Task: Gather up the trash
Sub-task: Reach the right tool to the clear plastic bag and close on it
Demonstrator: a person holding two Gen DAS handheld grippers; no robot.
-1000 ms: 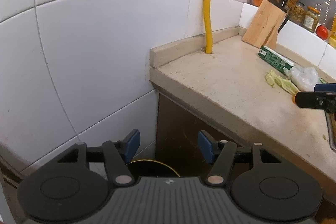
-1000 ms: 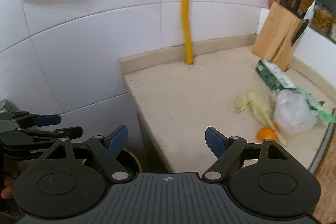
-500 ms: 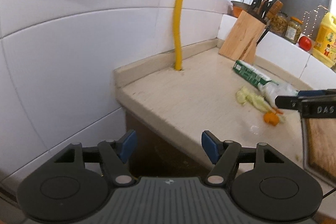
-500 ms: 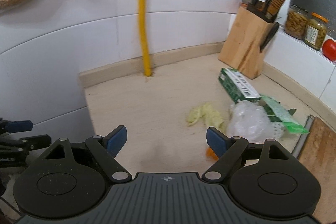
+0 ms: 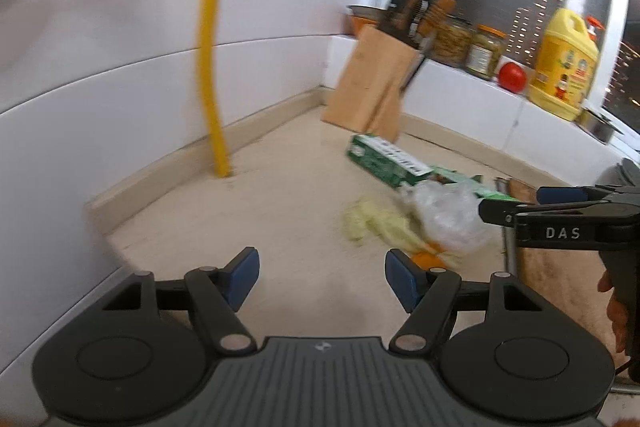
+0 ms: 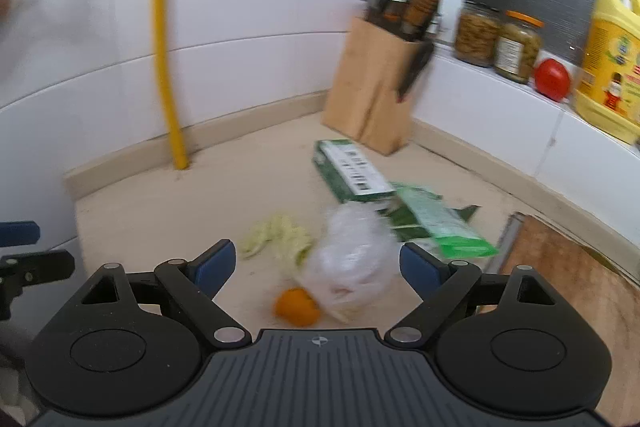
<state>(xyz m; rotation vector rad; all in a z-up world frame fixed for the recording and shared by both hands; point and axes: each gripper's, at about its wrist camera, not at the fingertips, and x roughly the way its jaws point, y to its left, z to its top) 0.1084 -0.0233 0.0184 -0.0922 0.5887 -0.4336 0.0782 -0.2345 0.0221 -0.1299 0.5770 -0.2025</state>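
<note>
**A:** Any readable text anywhere? All I can make out is "DAS" in white letters on the side of the right gripper, where it pokes in from the right of the left wrist view. The green carton has a white panel with barcodes, but the print is too blurry to read. Same with the yellow jug on the far ledge and the two jars: labels are there, words aren't legible.

**B:** Yeah, same here. The trash sits in one clump mid-counter: clear plastic bag with the carton touching it on its far side, pale green vegetable scraps just left of it, an orange peel bit at its near edge. The knife block stands in the far corner, beyond the carton.

**A:** And the fingers?

**B:** The right gripper's jaws are opening wide, with nothing pressed between the pads; the bag and peel just show through the gap. The left gripper is moderately open, holding nothing, bare counter beyond it.

**A:** Versus a second ago?

**B:** Big change. The left camera was aimed at the white wall tiles and the dark gap under the counter; now it looks across the countertop at the trash. In the right view the clump was off to the right; now it's centred between the fingers, much nearer.
</note>
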